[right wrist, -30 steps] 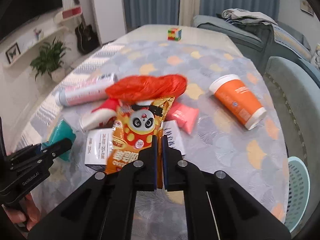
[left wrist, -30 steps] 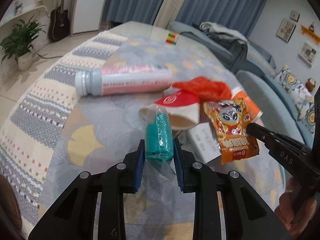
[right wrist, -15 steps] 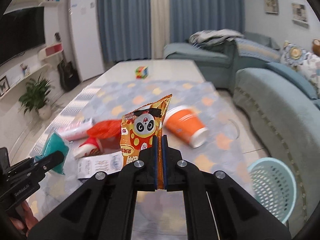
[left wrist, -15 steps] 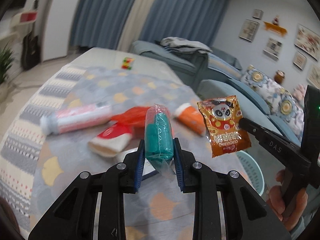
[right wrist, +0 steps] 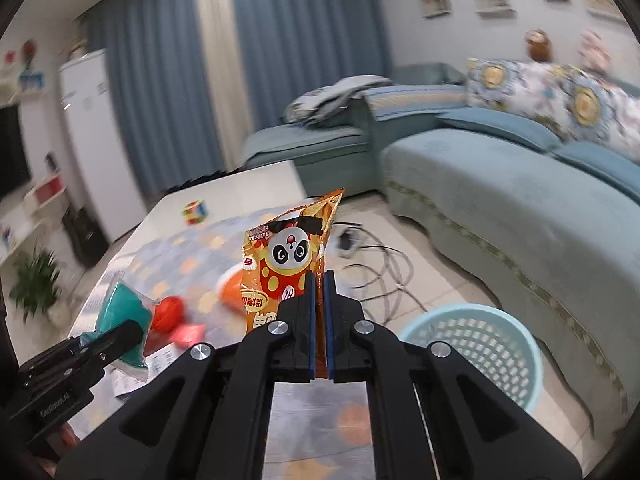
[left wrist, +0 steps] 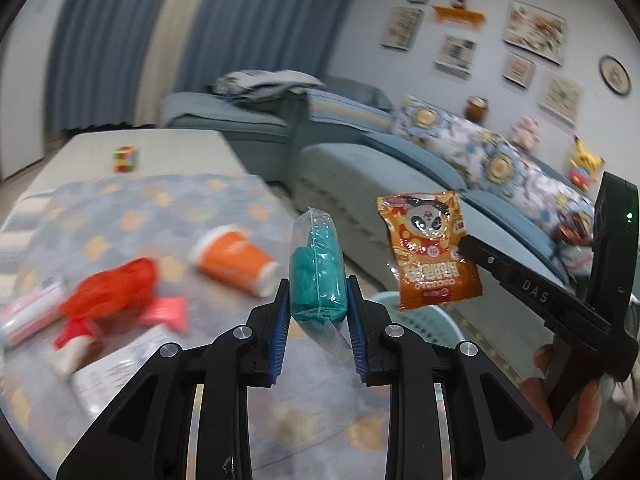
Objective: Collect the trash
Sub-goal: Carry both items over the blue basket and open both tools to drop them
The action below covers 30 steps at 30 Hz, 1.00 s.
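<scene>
Left gripper (left wrist: 318,312) tilted downward, teal packet (left wrist: 318,272) clamped; right gripper (right wrist: 319,316) likewise, snack bag (right wrist: 286,256) pinched

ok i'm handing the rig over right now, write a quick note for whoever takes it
Left gripper: shut on the teal item in a clear plastic bag, held in the air.
Right gripper: shut on the orange foil panda snack packet, also in the air.
Pale blue plastic mesh basket: on the floor beside the table, below and right of the right gripper; no trash visible inside.
Done: two pieces picked up.
Left: drop both in the basket, then fetch the orange paper cup, red plastic bag, pink packet and other litter on the table.
</scene>
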Available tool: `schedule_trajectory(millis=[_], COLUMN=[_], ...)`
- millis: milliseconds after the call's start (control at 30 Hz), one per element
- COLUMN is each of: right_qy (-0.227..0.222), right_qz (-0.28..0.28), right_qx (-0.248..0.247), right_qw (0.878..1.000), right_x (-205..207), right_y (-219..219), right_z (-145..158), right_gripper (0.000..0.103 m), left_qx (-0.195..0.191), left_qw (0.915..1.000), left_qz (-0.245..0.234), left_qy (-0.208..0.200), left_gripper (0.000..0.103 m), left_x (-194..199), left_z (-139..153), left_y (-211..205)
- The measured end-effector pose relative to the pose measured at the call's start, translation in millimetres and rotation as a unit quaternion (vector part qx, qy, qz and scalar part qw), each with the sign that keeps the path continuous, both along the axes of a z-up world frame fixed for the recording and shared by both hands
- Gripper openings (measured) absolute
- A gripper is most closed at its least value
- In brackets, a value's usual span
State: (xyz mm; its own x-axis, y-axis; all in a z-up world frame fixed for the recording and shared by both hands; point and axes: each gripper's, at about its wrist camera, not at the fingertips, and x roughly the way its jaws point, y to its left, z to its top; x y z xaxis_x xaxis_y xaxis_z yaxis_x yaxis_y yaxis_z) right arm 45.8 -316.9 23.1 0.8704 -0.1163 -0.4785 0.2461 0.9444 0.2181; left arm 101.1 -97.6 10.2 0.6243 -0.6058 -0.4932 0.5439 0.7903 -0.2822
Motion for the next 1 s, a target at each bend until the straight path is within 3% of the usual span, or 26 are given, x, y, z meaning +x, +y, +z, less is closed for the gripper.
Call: schedule_trajectory(millis=[100,400,800,833,867,1000], right_qy=[0.002,0.057,0.137,0.142,0.149,0.163], right_qz=[-0.022,-0.129,-0.183,-0.184,-0.184,-0.186], right_qx=[0.031,0.040,0.034,0.042,0.054,0.084], right_qw=[0.999,0.989,0.973,0.972,0.970,0.965], right_x=[-8.5,-23.1,-12.0,-11.2,-10.3,-12.2], right_y=[-32.5,-101.1,-137.3,-139.7,-144.7,-155.2], right_z=[-9.9,-62.6,-130.0,-134.8,-142.5,-159.2], right_gripper=[0.002,0.002,0.003,0.003,0.004,0.009], left_qx=[0.004,0.053,0.104,0.114,0.124,0.129], left_qw=[0.9996,0.9932,0.9822,0.9824,0.9825,0.9812], left_qz=[-0.028,-0.091,-0.131,-0.125,-0.117,-0.119], left_qy=[0.011,0.051,0.085,0.078,0.074,0.080], left_gripper=[0.025,0.025,0.026,0.034,0.053,0.060], left_x=[3.4,22.3,29.7,29.2,28.7,29.0], left_z=[-5.9,-44.6,-97.5,-101.2,-104.7,-111.2], left_y=[-33.9,-125.9,-181.1,-183.7,-185.1,-184.3])
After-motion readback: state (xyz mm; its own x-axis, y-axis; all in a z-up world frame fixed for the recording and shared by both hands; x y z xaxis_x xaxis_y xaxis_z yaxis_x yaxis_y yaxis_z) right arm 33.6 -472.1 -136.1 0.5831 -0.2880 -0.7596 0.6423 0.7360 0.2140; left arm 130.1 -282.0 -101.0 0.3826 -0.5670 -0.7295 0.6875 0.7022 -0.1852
